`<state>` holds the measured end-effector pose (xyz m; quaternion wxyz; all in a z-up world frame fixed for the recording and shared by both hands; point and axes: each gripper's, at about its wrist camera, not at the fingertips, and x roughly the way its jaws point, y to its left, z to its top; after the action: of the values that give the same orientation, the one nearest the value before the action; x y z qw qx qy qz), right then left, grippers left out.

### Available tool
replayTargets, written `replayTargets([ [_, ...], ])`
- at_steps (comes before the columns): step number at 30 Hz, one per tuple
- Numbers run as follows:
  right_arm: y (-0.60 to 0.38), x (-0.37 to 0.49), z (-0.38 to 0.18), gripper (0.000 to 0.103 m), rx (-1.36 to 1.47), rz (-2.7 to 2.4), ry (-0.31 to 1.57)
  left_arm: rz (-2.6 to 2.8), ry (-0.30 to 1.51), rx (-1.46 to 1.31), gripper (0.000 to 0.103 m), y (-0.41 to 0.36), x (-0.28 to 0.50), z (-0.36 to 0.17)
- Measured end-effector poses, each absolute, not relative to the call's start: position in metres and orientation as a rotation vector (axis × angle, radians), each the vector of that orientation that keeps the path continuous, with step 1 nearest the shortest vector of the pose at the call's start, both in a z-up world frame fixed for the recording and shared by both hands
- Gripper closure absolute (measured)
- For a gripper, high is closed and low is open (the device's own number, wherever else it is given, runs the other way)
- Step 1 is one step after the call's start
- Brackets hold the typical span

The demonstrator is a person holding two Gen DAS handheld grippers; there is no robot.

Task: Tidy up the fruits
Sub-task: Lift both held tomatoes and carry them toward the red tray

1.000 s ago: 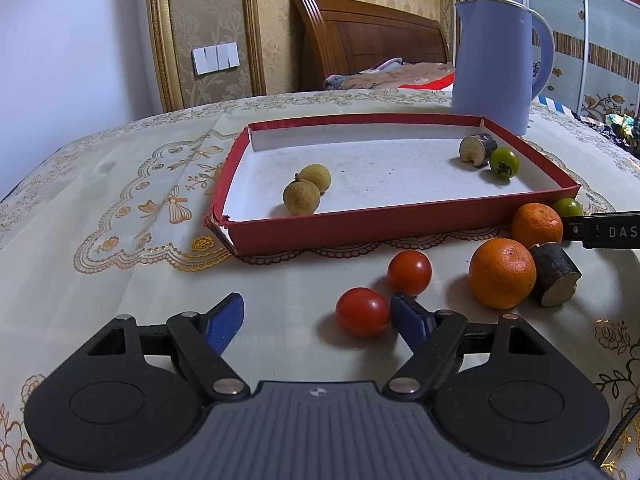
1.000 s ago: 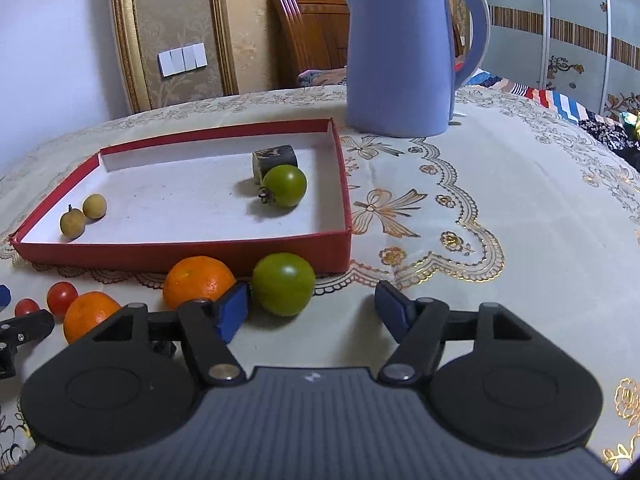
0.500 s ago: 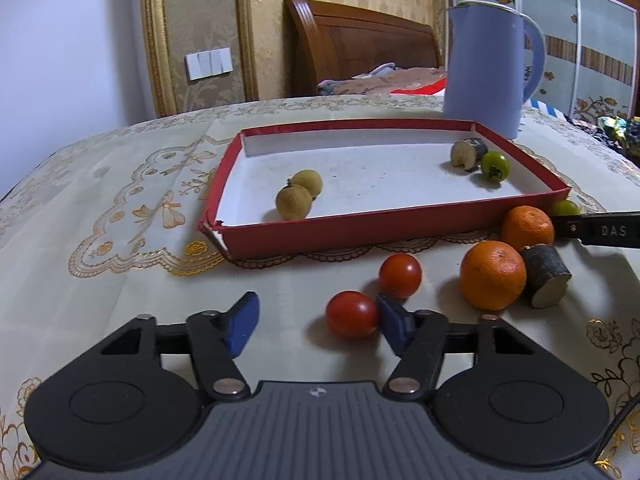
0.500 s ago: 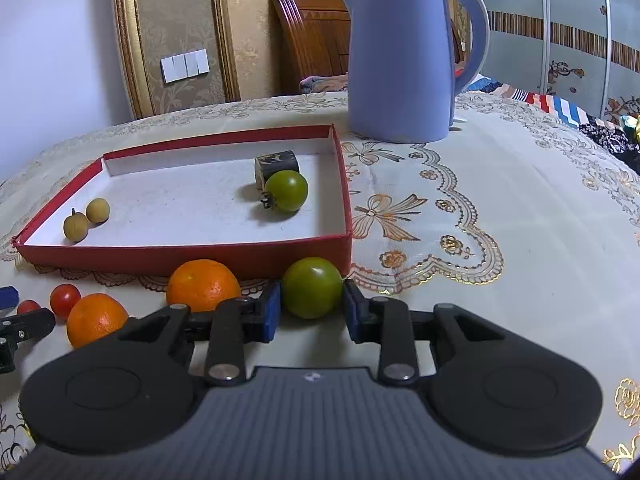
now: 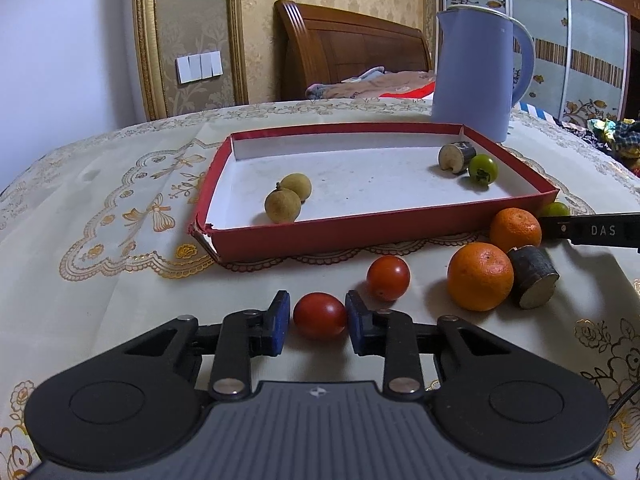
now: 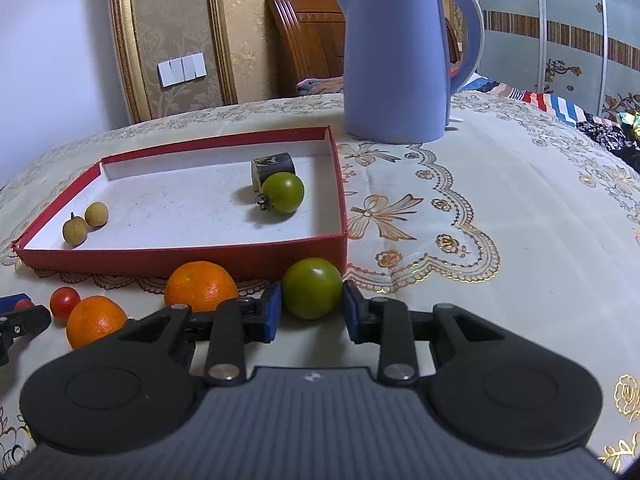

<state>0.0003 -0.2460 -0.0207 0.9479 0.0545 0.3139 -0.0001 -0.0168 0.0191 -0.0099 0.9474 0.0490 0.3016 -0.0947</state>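
On the tablecloth in front of the red tray [image 5: 360, 232], my left gripper [image 5: 318, 317] has its jaws closing, and the blue pads meet the sides of a red tomato [image 5: 320, 314]. A second red tomato [image 5: 388, 278] lies just beyond it. In the right wrist view, my right gripper [image 6: 311, 309] is shut on a green tomato [image 6: 312, 286] at the tray's [image 6: 180, 258] near right corner. Two oranges [image 6: 200, 286] [image 6: 96, 320] lie to its left. Two longans [image 5: 282, 206], a green tomato [image 5: 483, 168] and a dark cut piece [image 5: 454, 157] lie inside the tray.
A blue kettle [image 5: 474, 76] stands behind the tray's far right corner. Another dark cut piece [image 5: 534, 282] leans on the nearer orange [image 5: 480, 276]. Bare tablecloth stretches to the right of the tray [image 6: 500, 200] and to its left [image 5: 100, 220]. A bed headboard [image 5: 352, 48] stands beyond the table.
The left jaws have closed from wide open onto the red tomato. The right jaws, open around the green tomato a second ago, have shut on it. Neither hand has shifted.
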Motion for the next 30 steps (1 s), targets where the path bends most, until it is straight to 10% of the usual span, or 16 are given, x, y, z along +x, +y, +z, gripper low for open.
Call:
replayTargets([
  [30, -0.256, -0.014, -0.015, 0.073, 0.164, -0.041, 0.553, -0.143, 0.584, 0.05, 0.073, 0.03, -0.019, -0.006],
])
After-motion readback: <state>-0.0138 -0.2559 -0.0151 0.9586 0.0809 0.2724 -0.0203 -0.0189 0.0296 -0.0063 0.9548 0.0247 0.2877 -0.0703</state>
